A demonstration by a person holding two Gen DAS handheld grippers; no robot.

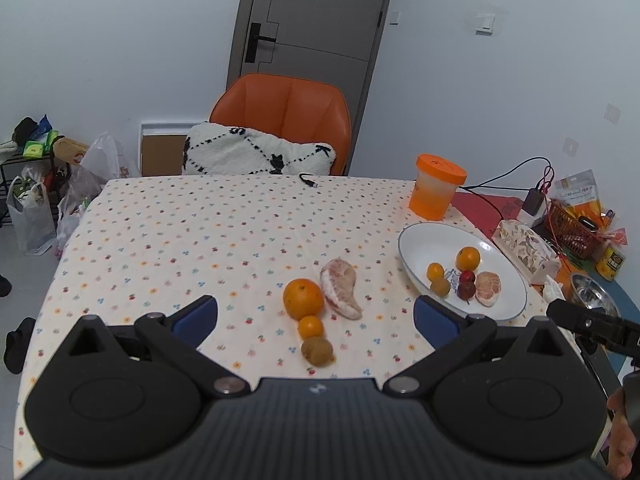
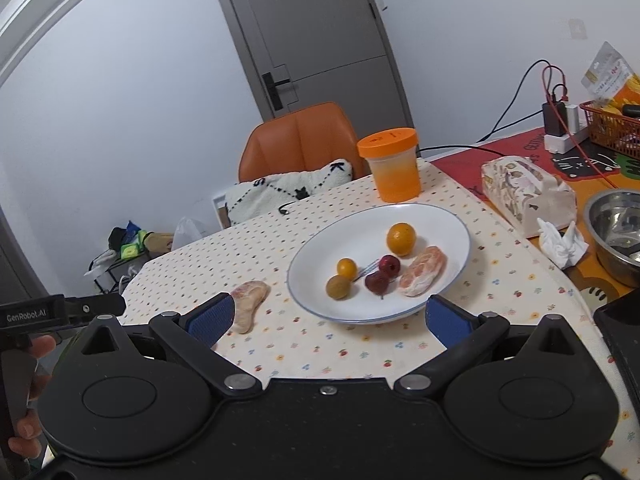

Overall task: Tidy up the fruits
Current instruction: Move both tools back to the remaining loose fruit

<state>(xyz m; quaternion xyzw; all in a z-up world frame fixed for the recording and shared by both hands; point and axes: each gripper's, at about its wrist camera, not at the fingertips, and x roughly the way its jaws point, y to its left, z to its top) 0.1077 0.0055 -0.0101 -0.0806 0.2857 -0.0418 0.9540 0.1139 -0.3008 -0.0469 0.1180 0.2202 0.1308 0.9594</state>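
Observation:
On the dotted tablecloth lie a large orange (image 1: 303,298), a small orange (image 1: 311,327), a brown kiwi (image 1: 317,351) and a peeled pomelo piece (image 1: 341,288) (image 2: 249,304). My left gripper (image 1: 315,320) stands open just before this group, nothing between its fingers. The white plate (image 1: 420,240) (image 2: 320,256) holds an orange (image 2: 401,238), a small orange (image 2: 346,268), a greenish fruit (image 2: 338,286), two dark red fruits (image 2: 383,274) and a pomelo segment (image 2: 423,271). My right gripper (image 2: 328,320) is open at the plate's near rim, empty.
An orange-lidded jar (image 2: 394,164) stands behind the plate. A tissue box (image 2: 528,196), a crumpled tissue (image 2: 560,244) and a steel bowl (image 2: 618,232) lie to the right. An orange chair (image 1: 282,120) with a cushion stands at the table's far edge.

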